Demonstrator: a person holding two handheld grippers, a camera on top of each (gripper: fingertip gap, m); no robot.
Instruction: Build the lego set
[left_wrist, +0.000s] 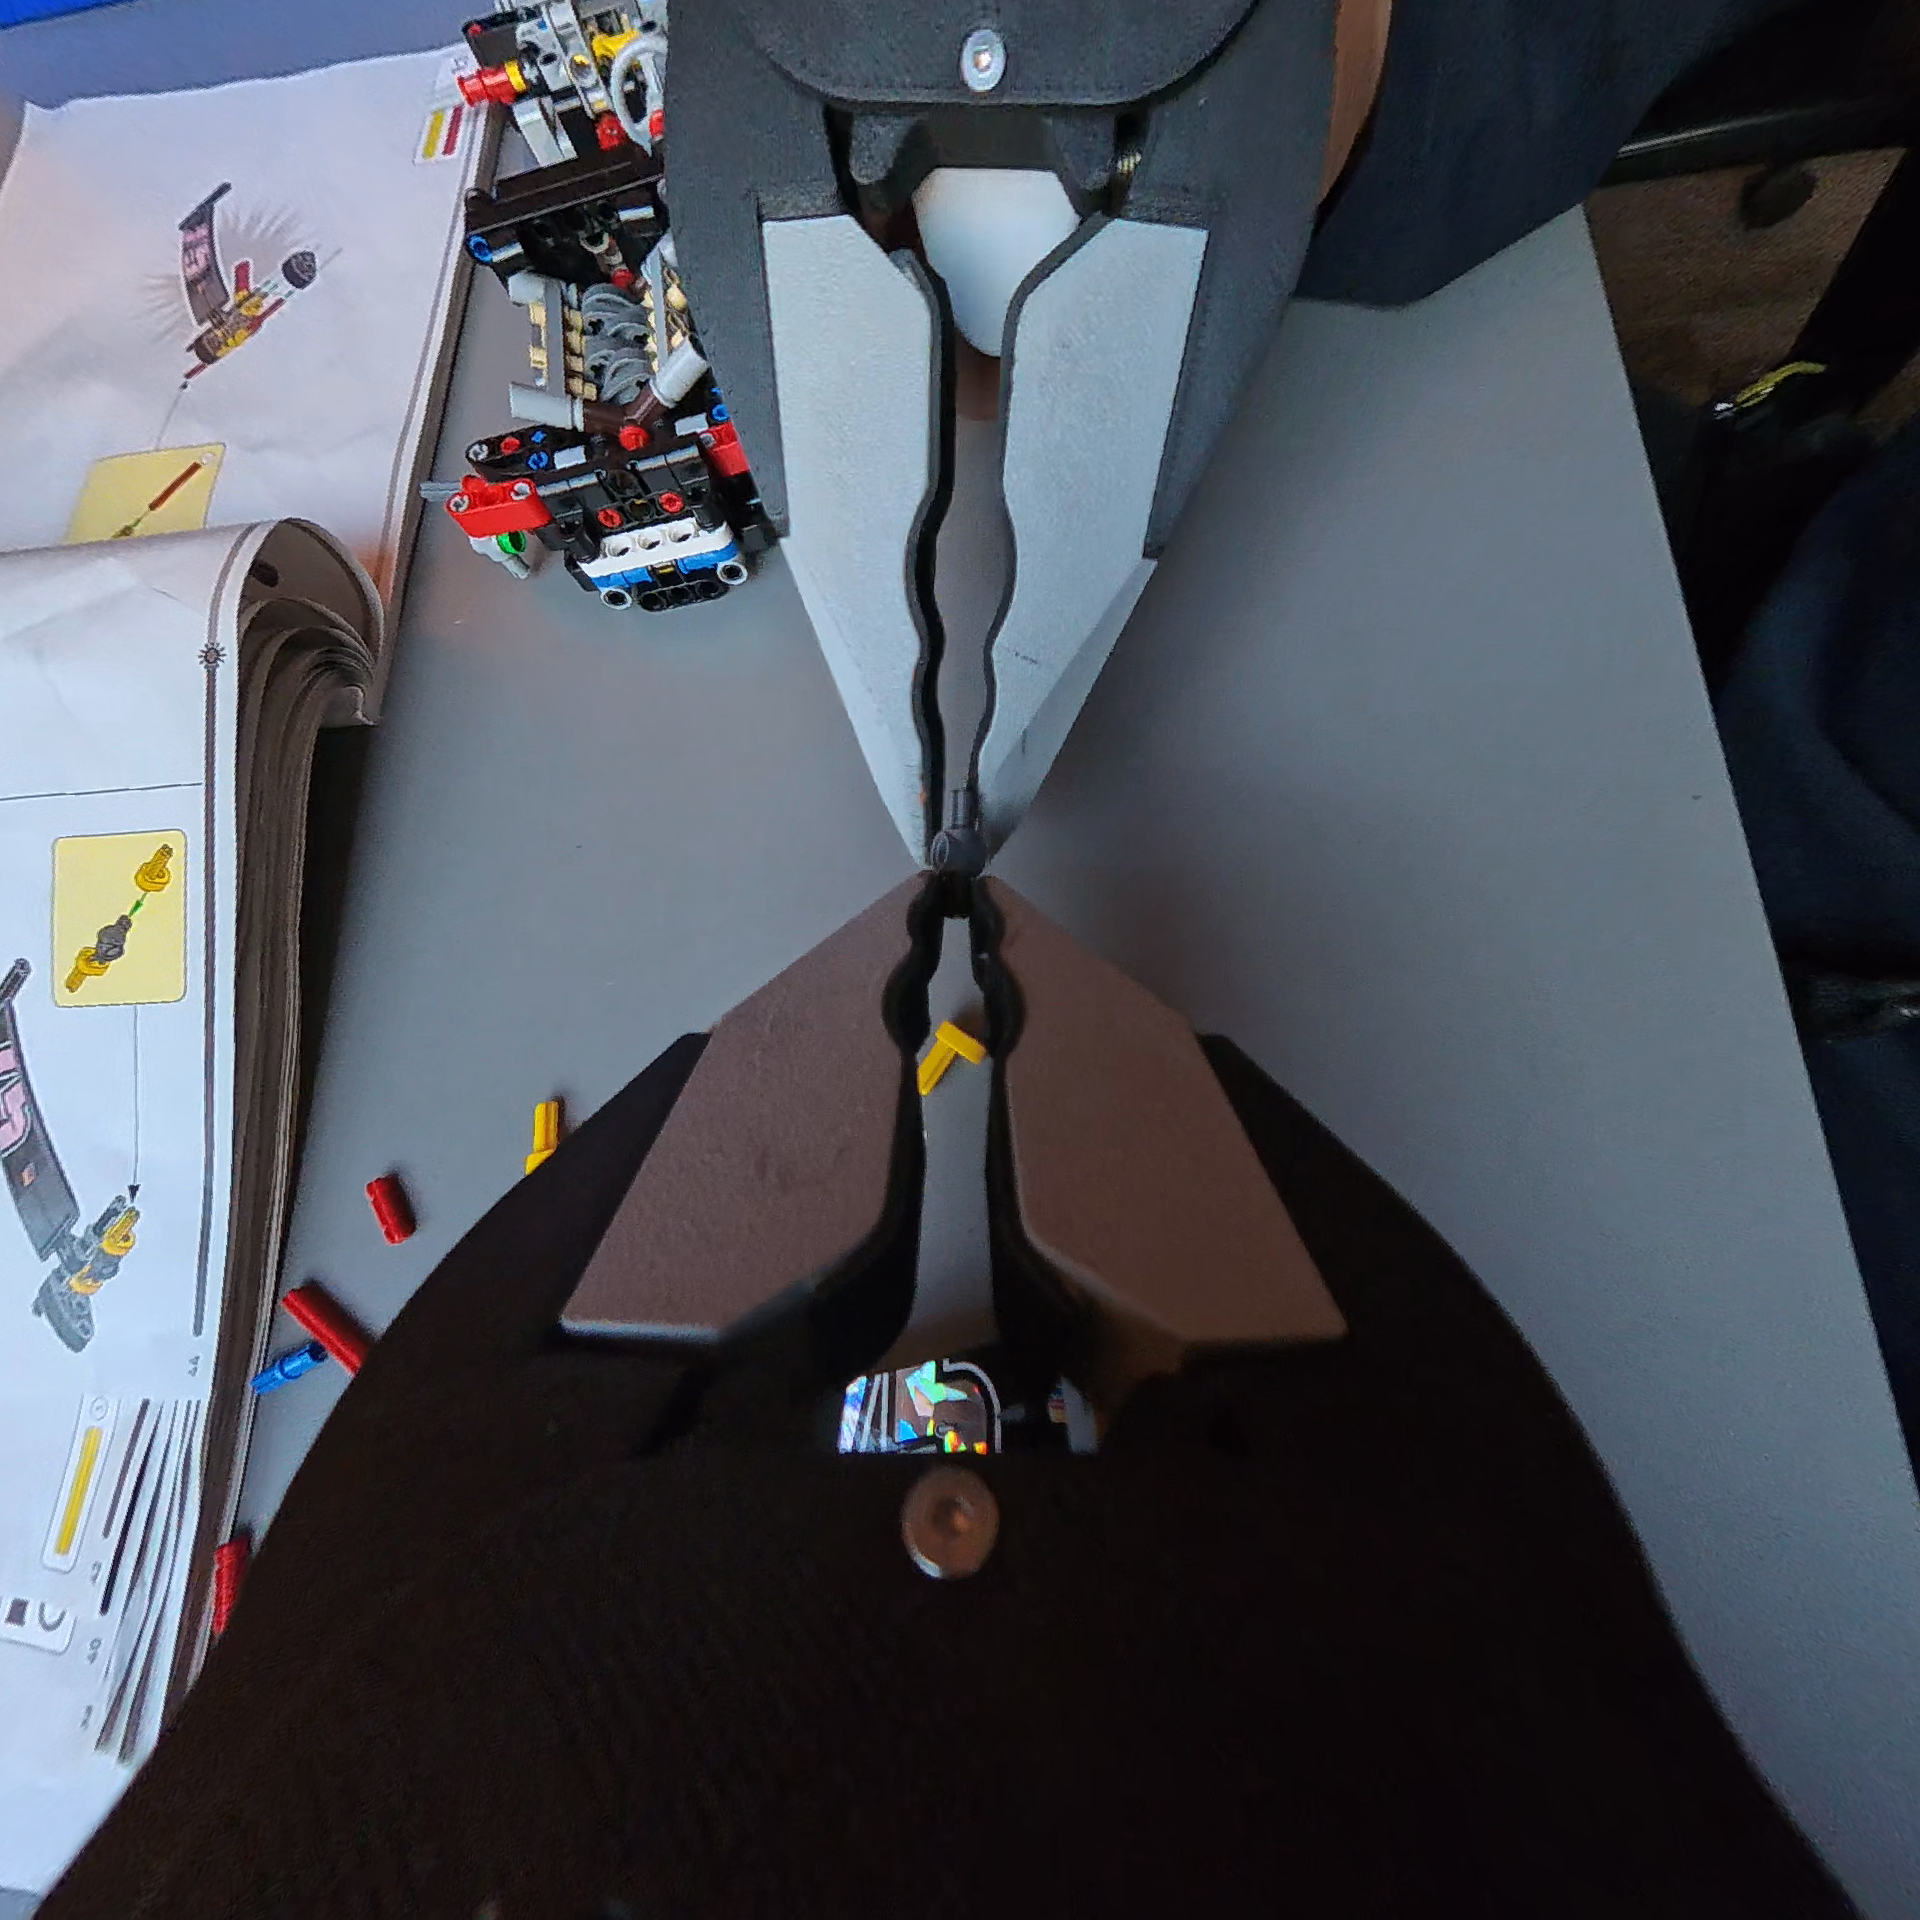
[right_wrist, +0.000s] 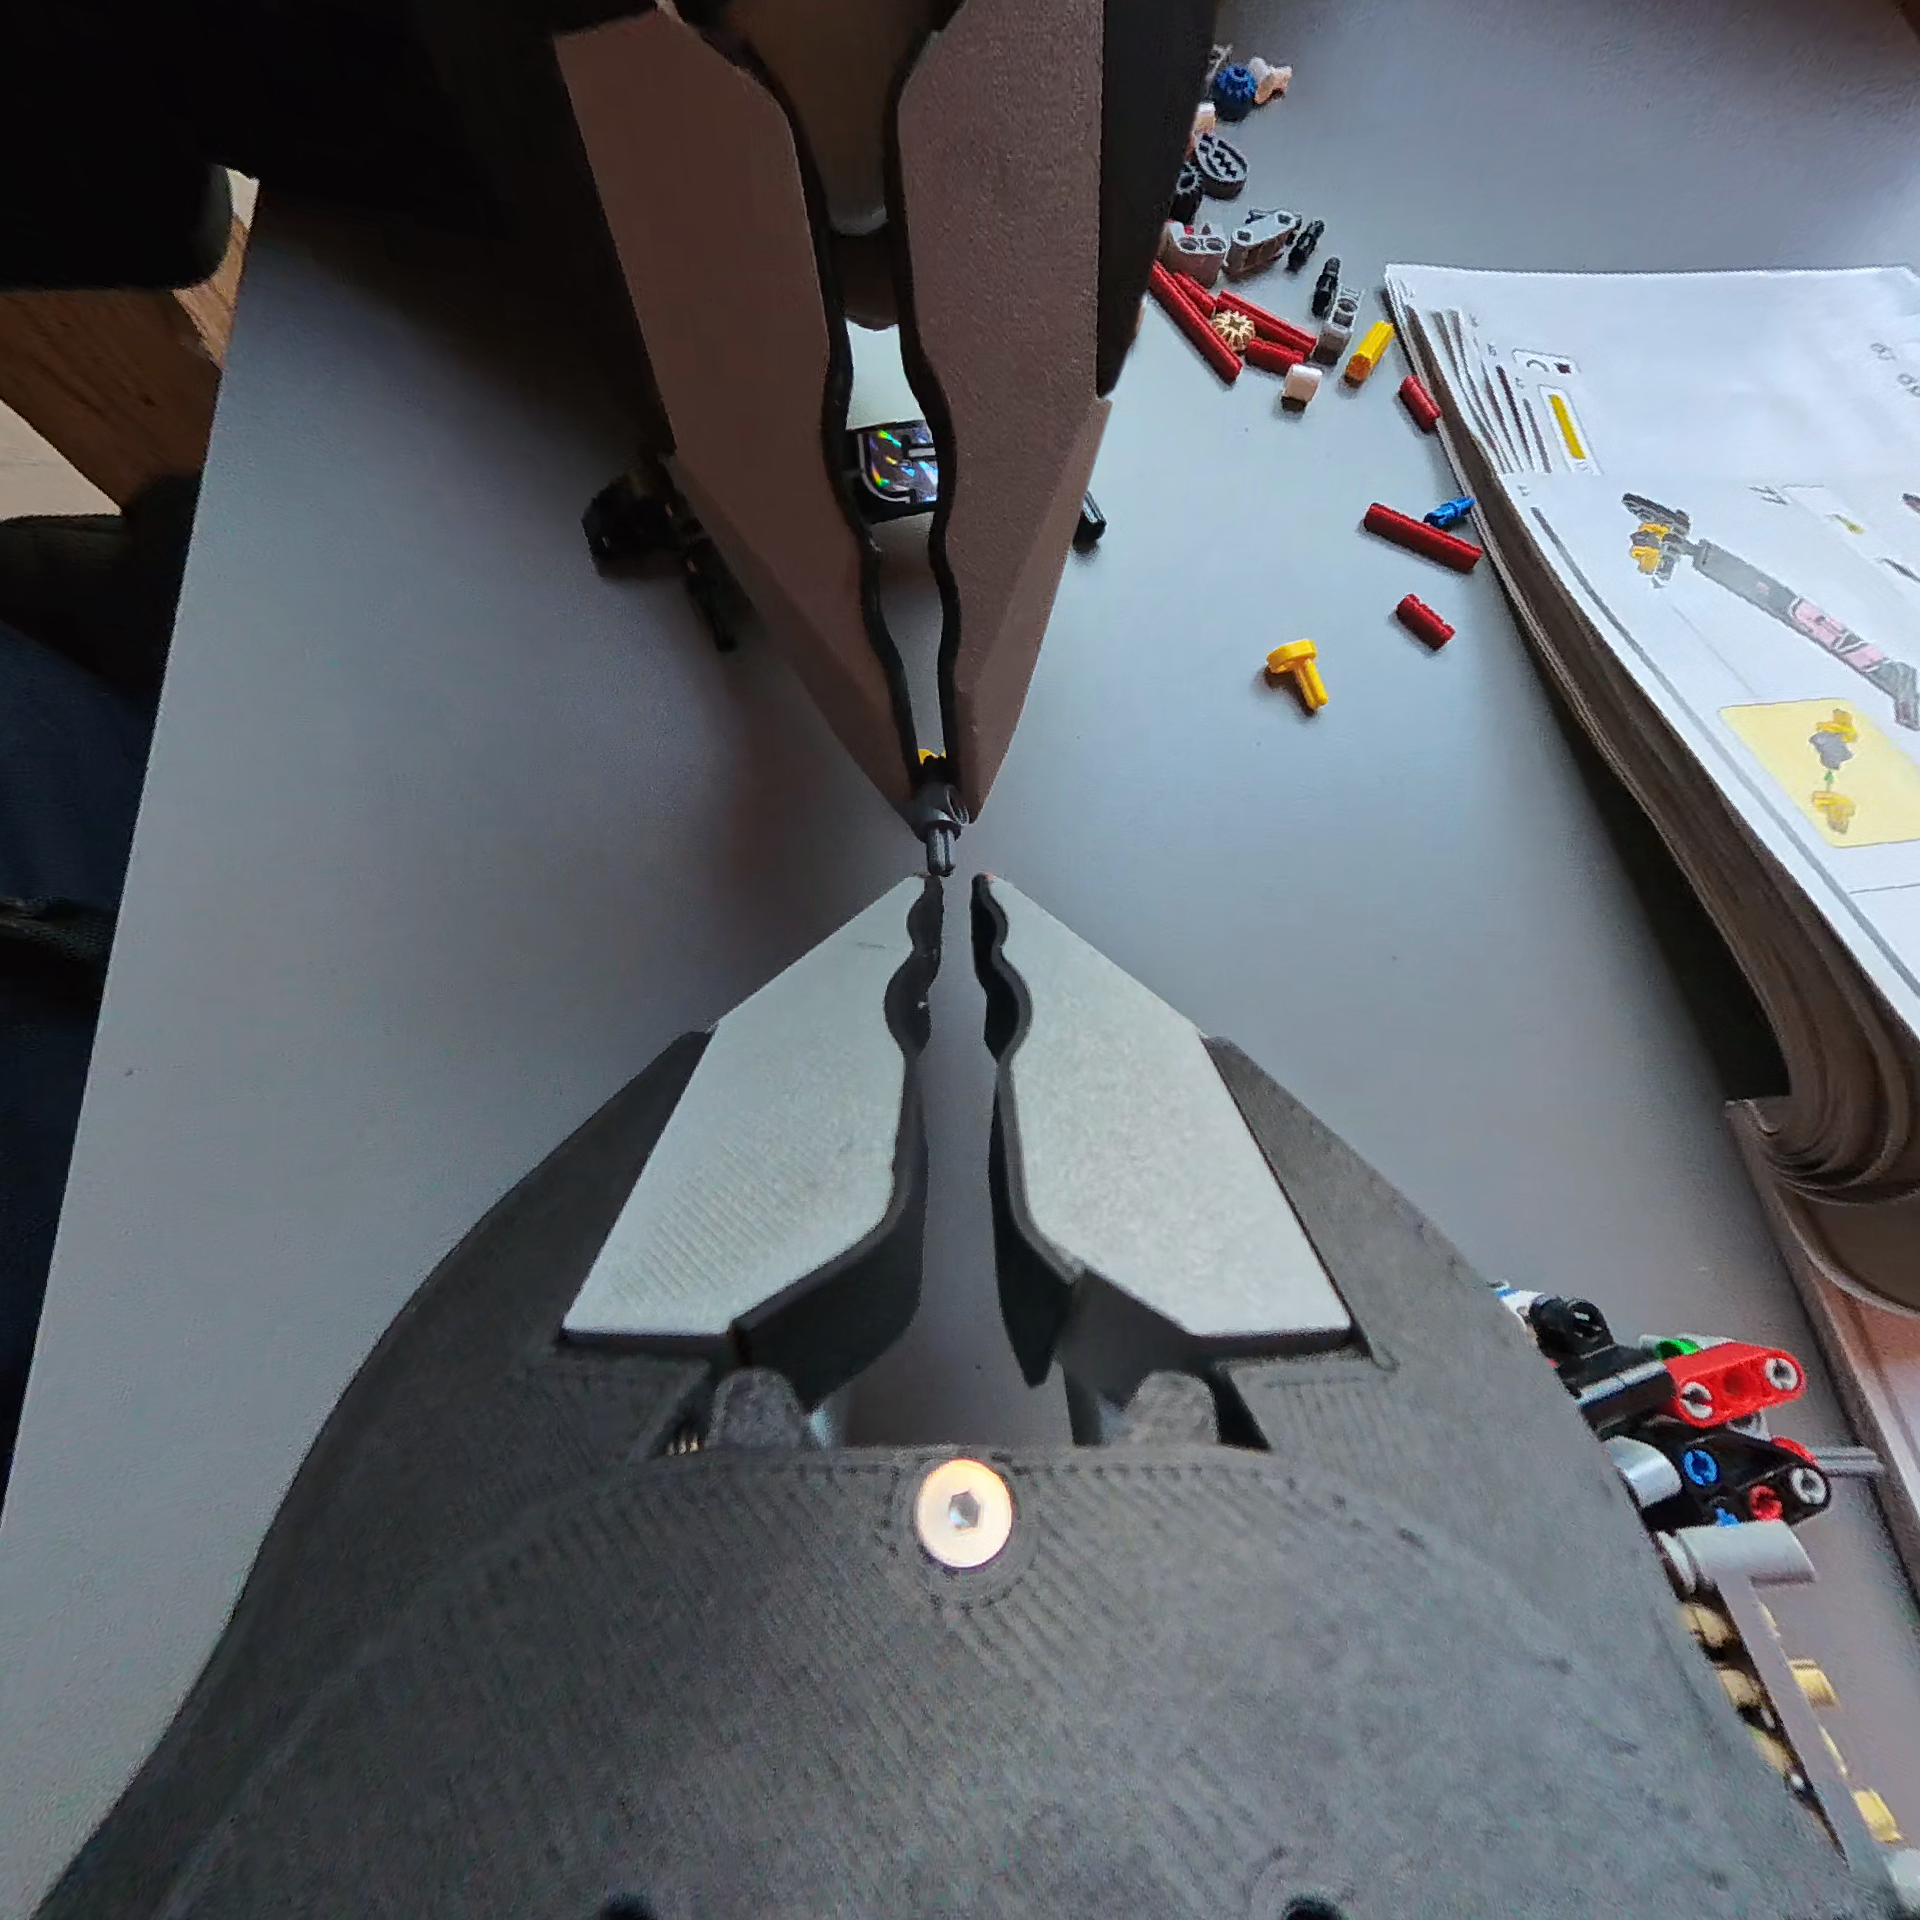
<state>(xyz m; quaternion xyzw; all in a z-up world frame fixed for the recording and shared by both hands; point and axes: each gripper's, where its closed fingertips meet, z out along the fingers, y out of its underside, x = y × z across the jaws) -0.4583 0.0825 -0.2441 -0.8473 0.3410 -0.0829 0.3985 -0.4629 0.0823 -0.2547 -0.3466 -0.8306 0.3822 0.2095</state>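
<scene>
Brown-faced left claw (left_wrist: 954, 891), grey-faced right claw (right_wrist: 956, 883), black bodies.

Matt grey tabletop (left_wrist: 1351, 831), glossy plastic pins (right_wrist: 1421, 538), paper booklet (right_wrist: 1714, 436)

Left wrist view: close, down along brown fingers (left_wrist: 790, 1122). Right wrist view: opposite, along grey fingers (right_wrist: 779, 1132). Shared: grey tabletop (left_wrist: 1351, 831), open instruction booklet (right_wrist: 1662, 468).

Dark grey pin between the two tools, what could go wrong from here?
1. The left tool pinches the small dark grey pin only at its very fingertips, so a push might twist it or pop it out.
2. The right tool stands slightly apart right at the pin's end; coming in off line could knock the pin loose onto the grey table.
</scene>
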